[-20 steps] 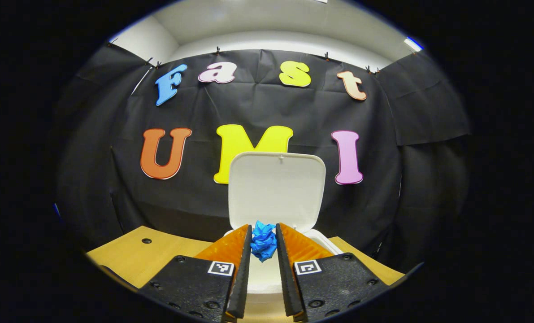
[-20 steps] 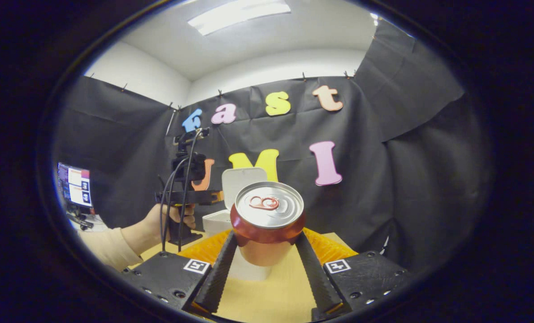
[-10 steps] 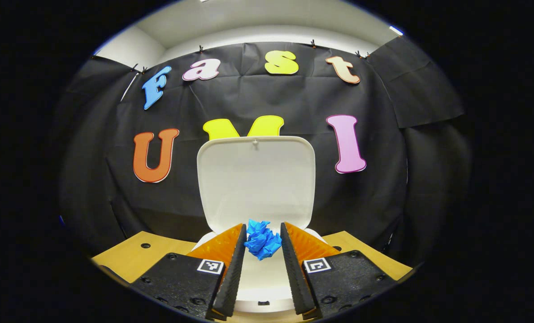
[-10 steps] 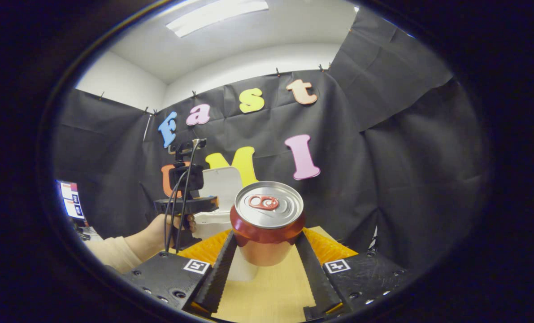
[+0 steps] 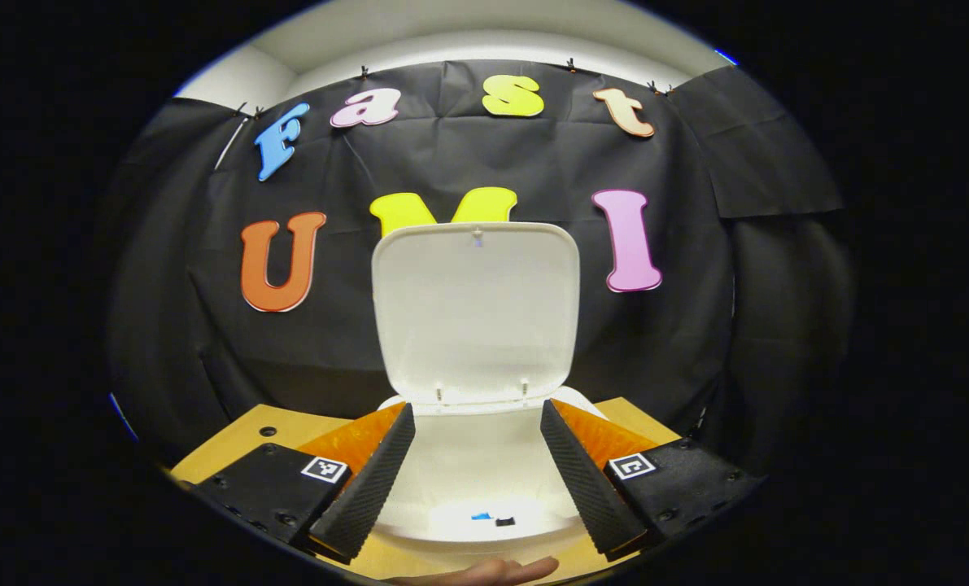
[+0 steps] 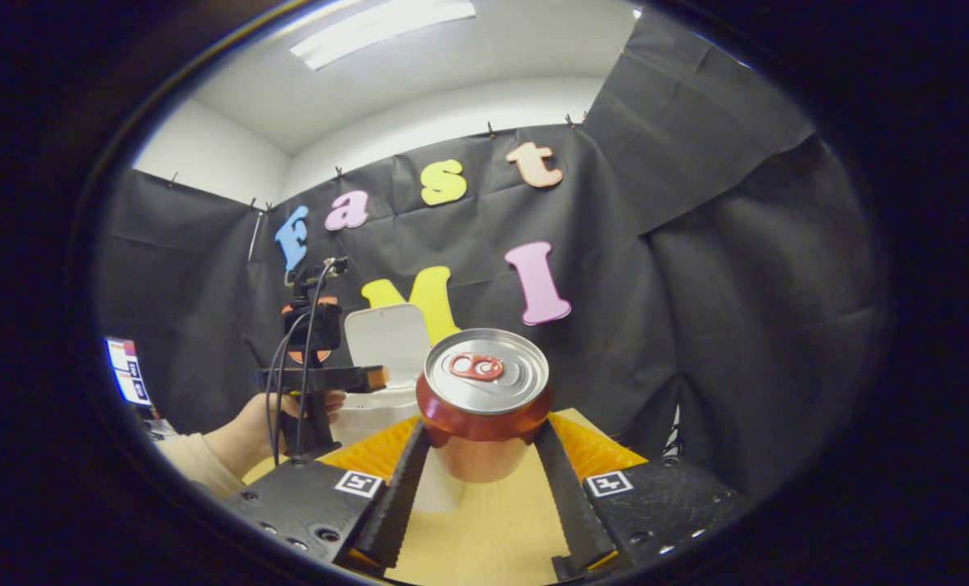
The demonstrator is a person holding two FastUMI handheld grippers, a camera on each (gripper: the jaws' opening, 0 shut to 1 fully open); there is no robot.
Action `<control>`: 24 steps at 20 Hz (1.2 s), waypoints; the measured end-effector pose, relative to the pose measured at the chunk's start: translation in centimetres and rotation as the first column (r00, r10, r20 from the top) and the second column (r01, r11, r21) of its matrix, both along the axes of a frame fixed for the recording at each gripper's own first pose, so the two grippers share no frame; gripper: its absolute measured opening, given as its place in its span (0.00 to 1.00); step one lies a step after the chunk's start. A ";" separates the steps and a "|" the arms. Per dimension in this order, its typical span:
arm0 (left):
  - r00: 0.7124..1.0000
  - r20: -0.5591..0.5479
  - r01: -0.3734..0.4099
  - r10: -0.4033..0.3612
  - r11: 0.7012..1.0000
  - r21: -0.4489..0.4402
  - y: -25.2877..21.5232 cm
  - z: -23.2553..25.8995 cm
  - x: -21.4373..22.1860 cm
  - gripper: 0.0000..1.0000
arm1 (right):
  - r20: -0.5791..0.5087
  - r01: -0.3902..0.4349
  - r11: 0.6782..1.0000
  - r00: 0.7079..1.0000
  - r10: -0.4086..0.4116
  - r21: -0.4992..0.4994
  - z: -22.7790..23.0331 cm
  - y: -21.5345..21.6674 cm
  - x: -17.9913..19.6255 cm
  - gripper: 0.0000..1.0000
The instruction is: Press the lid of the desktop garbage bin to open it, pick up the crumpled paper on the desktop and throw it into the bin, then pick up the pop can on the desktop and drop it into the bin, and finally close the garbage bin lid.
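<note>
Gripping the pop can (image 6: 484,399), right gripper (image 6: 481,456); left gripper (image 5: 476,464) spread above bin (image 5: 476,456).

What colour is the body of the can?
Red, under a silver top; the can shows best in the right gripper view.

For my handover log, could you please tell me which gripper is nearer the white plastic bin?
Left gripper, open right over the white plastic bin; right gripper holds the red can farther back.

We see the bin (image 5: 484,480) mouth open and unblocked between the spread fingers of the left gripper (image 5: 477,476), with the raised lid (image 5: 476,313) walling its far side. The left gripper, seen in the right gripper view (image 6: 321,378), stands between the held pop can (image 6: 484,399) and the bin.
</note>
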State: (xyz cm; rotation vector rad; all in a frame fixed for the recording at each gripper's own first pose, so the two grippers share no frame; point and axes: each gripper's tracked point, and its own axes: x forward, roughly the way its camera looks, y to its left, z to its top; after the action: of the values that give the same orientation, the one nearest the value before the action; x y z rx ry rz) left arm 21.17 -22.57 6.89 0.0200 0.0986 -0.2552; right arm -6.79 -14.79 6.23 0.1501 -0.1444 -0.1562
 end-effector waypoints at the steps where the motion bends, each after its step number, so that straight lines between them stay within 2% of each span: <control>1: 1.000 0.012 -0.012 0.012 1.000 -0.002 1.0 0.2 -0.4 1.00 | -0.005 -0.001 1.000 1.000 0.001 -0.003 -0.2 0.2 0.2 0.75; 3: 0.999 0.046 -0.014 0.015 0.999 -0.031 2.4 0.8 -2.0 1.00 | 0.009 0.009 1.000 1.000 -0.009 -0.006 0.0 0.3 0.5 0.76; 5: 0.996 0.092 0.017 -0.010 0.998 -0.068 3.9 1.9 -4.1 0.99 | 0.024 0.014 1.000 1.000 -0.014 0.002 0.3 0.8 1.0 0.75; 8: 0.990 0.132 0.064 -0.050 0.992 -0.106 6.8 2.2 -7.0 0.99 | -0.012 -0.005 1.000 1.000 0.005 -0.027 -0.4 2.8 2.9 0.72; 11: 0.983 0.183 0.015 0.002 0.996 -0.088 11.3 2.1 -8.6 0.99 | -0.042 -0.025 0.996 0.999 0.021 -0.087 0.3 5.8 4.2 0.69; 13: 0.980 0.194 -0.025 0.048 0.993 -0.118 13.7 1.4 -9.1 0.99 | -0.058 -0.042 0.989 0.998 0.034 -0.143 1.3 8.3 5.0 0.70; 15: 0.984 0.176 -0.017 0.043 0.989 -0.146 14.0 0.3 -9.5 0.99 | -0.080 -0.059 0.979 0.996 0.044 -0.195 2.4 11.0 5.7 0.70; 18: 0.987 0.148 -0.043 0.064 0.989 -0.140 15.9 -1.4 -9.2 0.98 | -0.076 -0.033 0.962 0.997 0.013 -0.272 5.0 13.2 6.6 0.69; 21: 0.988 0.114 -0.090 0.102 0.991 -0.103 17.7 -4.0 -10.2 0.99 | -0.109 -0.095 0.953 0.992 0.066 -0.288 6.6 16.3 8.8 0.69; 23: 0.984 0.108 -0.132 0.144 0.985 -0.110 19.3 -5.6 -10.9 0.99 | -0.139 -0.088 0.955 0.989 0.049 -0.283 7.6 16.3 10.9 0.70; 24: 0.987 0.093 -0.123 0.134 0.985 -0.117 18.9 -6.7 -11.3 0.98 | -0.142 -0.074 0.954 0.989 0.033 -0.291 8.4 16.4 12.0 0.69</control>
State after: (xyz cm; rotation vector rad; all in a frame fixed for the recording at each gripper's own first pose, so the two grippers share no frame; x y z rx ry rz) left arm 9.86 -3.64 0.15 -0.0838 -0.0146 -0.1295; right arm 5.22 1.62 14.59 -0.1552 -0.0268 -0.0888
